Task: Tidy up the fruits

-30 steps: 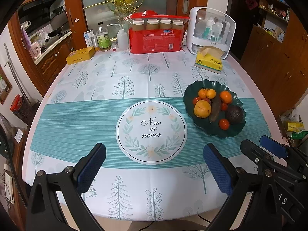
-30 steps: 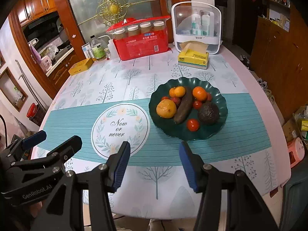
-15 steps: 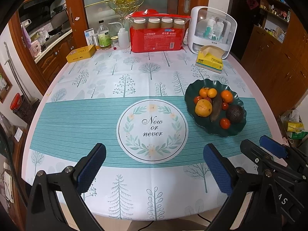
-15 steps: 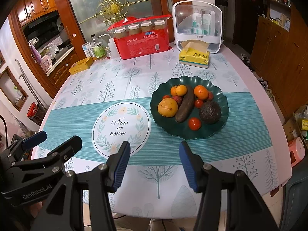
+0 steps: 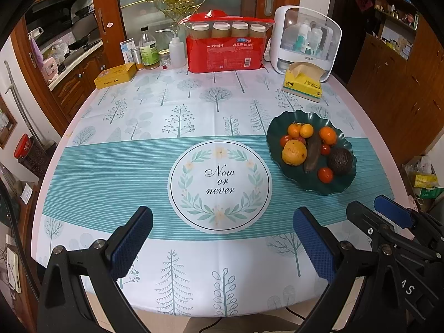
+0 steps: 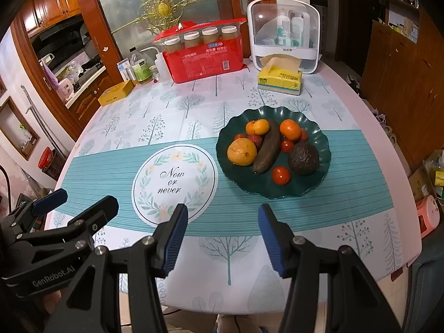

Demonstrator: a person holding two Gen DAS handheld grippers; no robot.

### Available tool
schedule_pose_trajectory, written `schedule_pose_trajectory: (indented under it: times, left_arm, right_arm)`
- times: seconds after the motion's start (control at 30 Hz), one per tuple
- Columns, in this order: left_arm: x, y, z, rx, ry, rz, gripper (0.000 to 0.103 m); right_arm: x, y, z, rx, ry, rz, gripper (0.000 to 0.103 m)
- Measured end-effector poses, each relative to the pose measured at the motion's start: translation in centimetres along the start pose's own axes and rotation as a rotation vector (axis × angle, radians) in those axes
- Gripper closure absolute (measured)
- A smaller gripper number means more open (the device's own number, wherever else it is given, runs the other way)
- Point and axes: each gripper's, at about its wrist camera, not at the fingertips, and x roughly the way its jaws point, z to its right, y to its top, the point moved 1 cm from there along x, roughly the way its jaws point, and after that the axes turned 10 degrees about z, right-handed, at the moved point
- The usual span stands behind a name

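Currently both grippers, left [image 5: 222, 238] and right [image 6: 223, 233], hover over the surface's [image 6: 347, 211] near edge, jaws apart and empty. Fruits [image 6: 270, 145] all sit piled in the green plate [image 6: 322, 163], right of the round "Now or never" print [image 5: 220, 186].

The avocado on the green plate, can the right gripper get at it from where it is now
Probably yes. The right gripper is open and empty, and only bare tablecloth lies between it and the green plate. The avocado sits at the plate's near right side with nothing over it; a small tomato lies close beside it.
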Motion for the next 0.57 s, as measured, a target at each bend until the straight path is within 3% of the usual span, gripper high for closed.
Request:
schedule_pose_trajectory:
  times: [0.57]
  left_arm:
    - [0.37, -0.2, -0.02, 0.0, -0.007, -0.009, 0.003]
  right_arm:
    - [0.08, -0.11, 0.04, 0.001, 0.001, -0.003, 0.05]
